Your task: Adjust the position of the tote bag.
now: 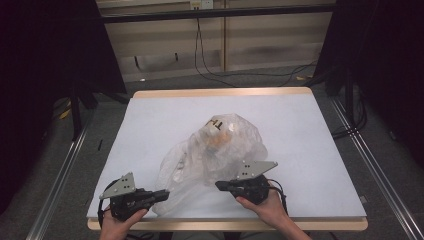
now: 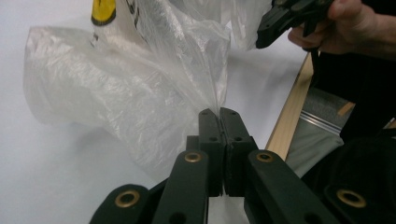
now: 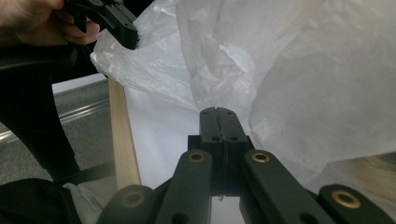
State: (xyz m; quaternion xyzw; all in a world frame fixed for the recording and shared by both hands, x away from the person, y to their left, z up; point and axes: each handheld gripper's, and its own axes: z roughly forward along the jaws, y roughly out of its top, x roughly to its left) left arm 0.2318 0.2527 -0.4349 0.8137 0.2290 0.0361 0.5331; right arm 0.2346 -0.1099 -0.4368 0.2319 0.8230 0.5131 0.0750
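**Both grippers pinch the plastic bag at the near edge**

The translucent plastic bag (image 1: 215, 150) lies mid-table, slumped toward the near side. The left gripper (image 1: 162, 194) has its jaws clamped on the bag's near left edge; the right gripper (image 1: 220, 185) is closed on film at its near right side. The white table (image 1: 310, 130) has a wooden rim; grey floor and cables (image 1: 210, 70) lie beyond.

Your left gripper (image 1: 161, 194) and right gripper (image 1: 222, 185) are black, each topped by a grey three-cornered plate. Brass rivets stud the jaw linkages. A black cable loops at the right one's four o'clock.
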